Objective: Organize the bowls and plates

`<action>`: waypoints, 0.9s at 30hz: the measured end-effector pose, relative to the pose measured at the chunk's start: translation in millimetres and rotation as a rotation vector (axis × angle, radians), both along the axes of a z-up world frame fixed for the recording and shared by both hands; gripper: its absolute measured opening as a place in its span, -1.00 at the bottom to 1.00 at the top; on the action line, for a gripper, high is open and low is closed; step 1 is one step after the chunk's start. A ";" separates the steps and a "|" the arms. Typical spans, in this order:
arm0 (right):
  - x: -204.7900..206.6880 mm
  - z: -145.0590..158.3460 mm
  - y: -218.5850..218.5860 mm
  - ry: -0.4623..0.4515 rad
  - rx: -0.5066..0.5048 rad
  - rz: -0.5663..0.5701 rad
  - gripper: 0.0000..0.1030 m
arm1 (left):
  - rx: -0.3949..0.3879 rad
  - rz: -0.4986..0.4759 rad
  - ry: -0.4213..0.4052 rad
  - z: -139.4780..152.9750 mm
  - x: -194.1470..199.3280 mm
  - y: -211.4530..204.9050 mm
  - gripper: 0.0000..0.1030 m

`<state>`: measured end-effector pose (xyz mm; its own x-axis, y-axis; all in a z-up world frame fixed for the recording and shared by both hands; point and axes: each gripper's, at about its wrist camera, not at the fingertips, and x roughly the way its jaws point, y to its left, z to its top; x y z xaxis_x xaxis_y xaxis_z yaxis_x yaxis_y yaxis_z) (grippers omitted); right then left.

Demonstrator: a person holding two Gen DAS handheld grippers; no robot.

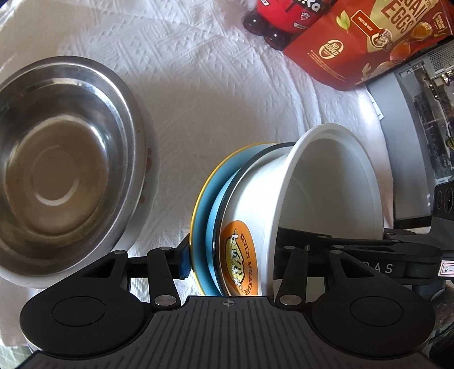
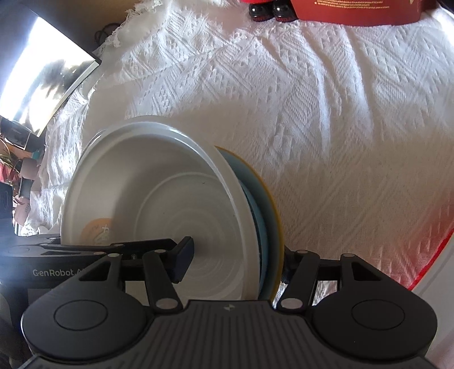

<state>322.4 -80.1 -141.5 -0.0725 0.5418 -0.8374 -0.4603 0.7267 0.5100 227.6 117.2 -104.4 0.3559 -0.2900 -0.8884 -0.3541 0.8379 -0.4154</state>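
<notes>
A white bowl (image 1: 326, 176) with an orange label stands on edge, nested against a blue plate (image 1: 207, 204) with a yellow rim. My left gripper (image 1: 229, 252) straddles the pair. Its blue-padded left finger (image 1: 184, 255) sits right beside the plate's rim, and its other finger is hidden inside the bowl. In the right wrist view my right gripper (image 2: 235, 259) is shut on the same pair, one pad (image 2: 184, 255) against the floor of the white bowl (image 2: 159, 176) and the other finger behind the blue plate (image 2: 269, 210). A steel bowl (image 1: 56, 159) rests upright to the left.
A white woven cloth (image 2: 312, 113) covers the surface. A red snack bag (image 1: 369, 42) and a dark bottle (image 1: 272, 17) stand at the far edge. A grey case of electronics (image 1: 420, 113) is at the right. A shiny panel (image 2: 42, 85) lies at the cloth's left edge.
</notes>
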 end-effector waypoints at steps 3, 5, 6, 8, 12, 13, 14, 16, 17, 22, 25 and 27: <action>1.9 0.9 -2.2 0.008 -0.006 -0.017 0.17 | 0.005 -0.010 -0.002 1.6 4.0 -3.0 -0.02; 2.5 1.4 -5.3 0.014 -0.003 -0.030 0.17 | 0.010 -0.020 -0.004 3.7 6.1 -4.9 -0.02; 2.8 1.9 -6.7 0.015 -0.002 -0.036 0.17 | 0.012 -0.027 -0.007 5.3 7.2 -5.8 -0.02; 3.0 4.5 -9.5 0.009 0.003 -0.047 0.17 | 0.015 -0.033 -0.012 7.8 9.3 -7.3 -0.02; 4.5 11.9 -10.7 0.002 0.009 -0.073 0.17 | 0.015 -0.046 -0.027 16.7 10.7 -6.1 -0.02; 4.7 15.7 -10.4 -0.003 0.011 -0.076 0.17 | 0.013 -0.048 -0.033 19.1 10.4 -5.1 -0.02; 5.6 18.6 -10.6 -0.008 0.010 -0.077 0.17 | 0.011 -0.051 -0.041 22.2 10.0 -3.8 -0.02; 5.8 28.4 -8.3 -0.021 0.012 -0.080 0.17 | 0.007 -0.055 -0.056 29.2 8.2 0.5 -0.02; 5.6 34.1 -6.5 -0.029 0.014 -0.082 0.17 | 0.004 -0.056 -0.064 33.6 6.9 4.1 -0.02; -2.6 74.3 13.2 -0.097 0.053 -0.081 0.24 | 0.004 -0.047 -0.102 57.2 -6.8 27.4 0.02; -12.4 99.4 34.3 -0.151 0.074 -0.070 0.25 | 0.034 -0.051 -0.145 75.9 -17.8 46.9 0.02; -15.5 108.8 50.7 -0.166 0.100 -0.063 0.26 | 0.050 -0.031 -0.154 82.7 -27.1 62.2 0.02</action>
